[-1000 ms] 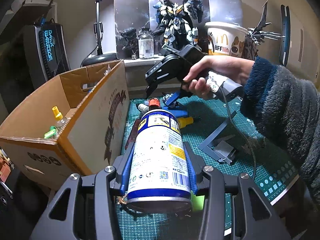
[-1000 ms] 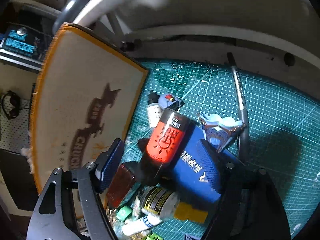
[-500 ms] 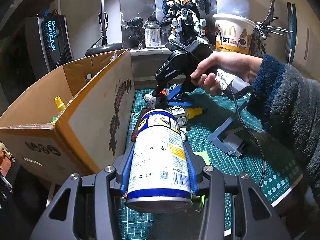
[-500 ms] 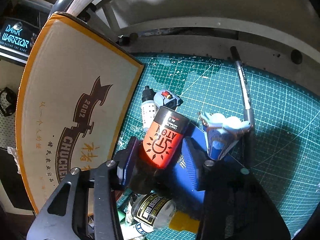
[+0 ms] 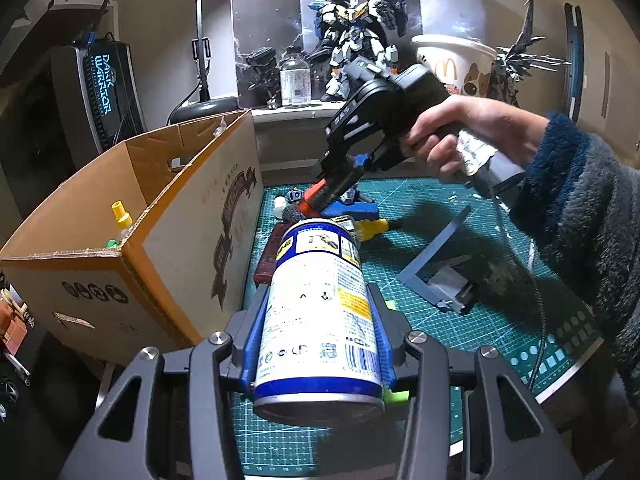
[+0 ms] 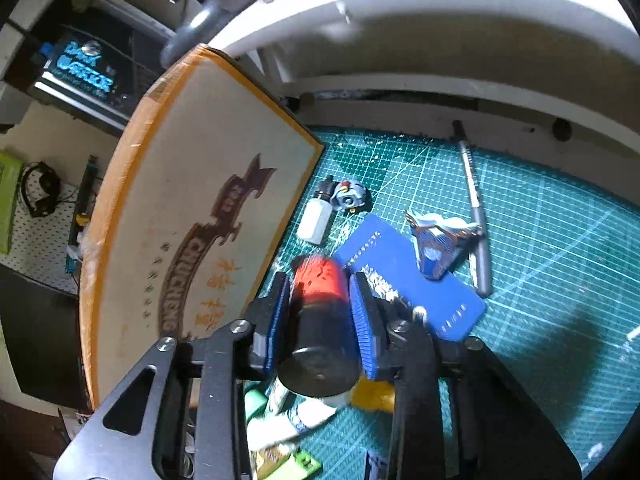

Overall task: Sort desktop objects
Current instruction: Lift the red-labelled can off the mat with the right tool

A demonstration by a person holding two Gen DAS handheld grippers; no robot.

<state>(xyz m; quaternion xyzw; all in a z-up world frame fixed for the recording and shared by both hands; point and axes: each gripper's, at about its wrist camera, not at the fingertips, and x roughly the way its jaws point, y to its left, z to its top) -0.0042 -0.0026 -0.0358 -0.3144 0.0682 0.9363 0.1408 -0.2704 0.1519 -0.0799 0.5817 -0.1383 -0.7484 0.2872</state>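
We're mid-sort. Our left gripper [image 5: 320,354] pinches the white-and-blue spray can [image 5: 320,312] above the near desk [image 5: 500,320] edge, beside the cardboard box [image 5: 132,248]. Our right gripper [image 6: 320,316] is closing on the red-and-black canister [image 6: 318,320], pads against its sides, over the clutter. A few small items already sit in the box. Left on the cutting mat: the pen [image 6: 472,208], blue card [image 6: 404,276], white dropper bottle [image 6: 316,220], plus more.

surface: green cutting mat [image 6: 540,240] | on it: pen [image 6: 474,216], blue card [image 6: 404,264], white bottle [image 6: 316,220], cardboard box [image 5: 192,240]
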